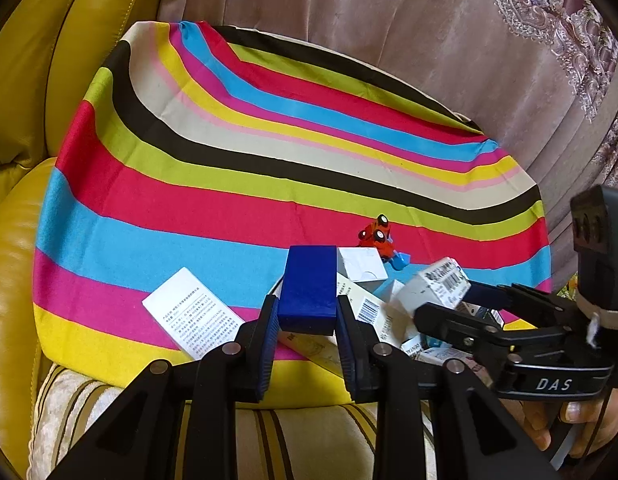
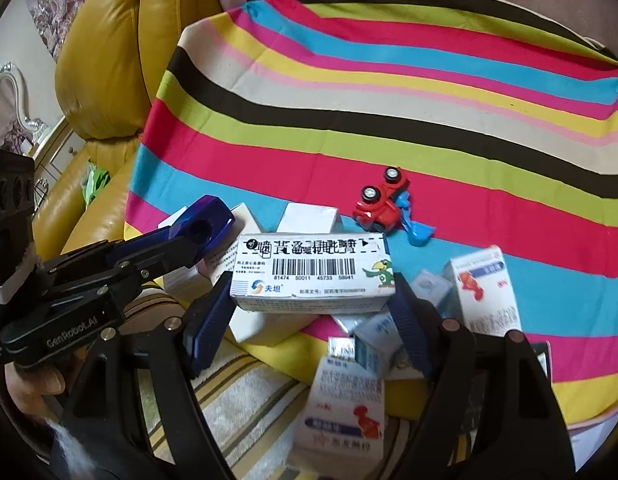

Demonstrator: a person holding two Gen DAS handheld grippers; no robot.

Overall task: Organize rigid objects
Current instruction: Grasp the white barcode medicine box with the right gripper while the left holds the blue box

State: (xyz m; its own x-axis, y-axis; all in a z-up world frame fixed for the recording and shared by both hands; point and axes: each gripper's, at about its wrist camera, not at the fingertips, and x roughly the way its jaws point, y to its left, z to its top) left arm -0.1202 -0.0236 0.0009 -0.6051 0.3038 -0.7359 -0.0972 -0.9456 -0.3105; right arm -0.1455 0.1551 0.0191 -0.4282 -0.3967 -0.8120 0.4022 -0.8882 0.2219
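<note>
My left gripper (image 1: 307, 314) is shut on a dark blue block (image 1: 309, 284), held above the striped cloth (image 1: 229, 152). The right wrist view shows that gripper (image 2: 181, 238) at the left with the blue block (image 2: 203, 220) sticking out of it. My right gripper (image 2: 309, 300) has both pads against the ends of a white medicine box with a barcode (image 2: 313, 272), on top of a pile of boxes. In the left wrist view this box (image 1: 437, 284) sits tilted in the right gripper (image 1: 445, 300).
A red toy car (image 2: 383, 200) lies overturned beside a small blue piece (image 2: 417, 232). Several white medicine boxes (image 2: 345, 408) are heaped at the cloth's near edge, one flat box (image 1: 193, 312) apart. A yellow leather sofa (image 1: 25, 120) rises on the left.
</note>
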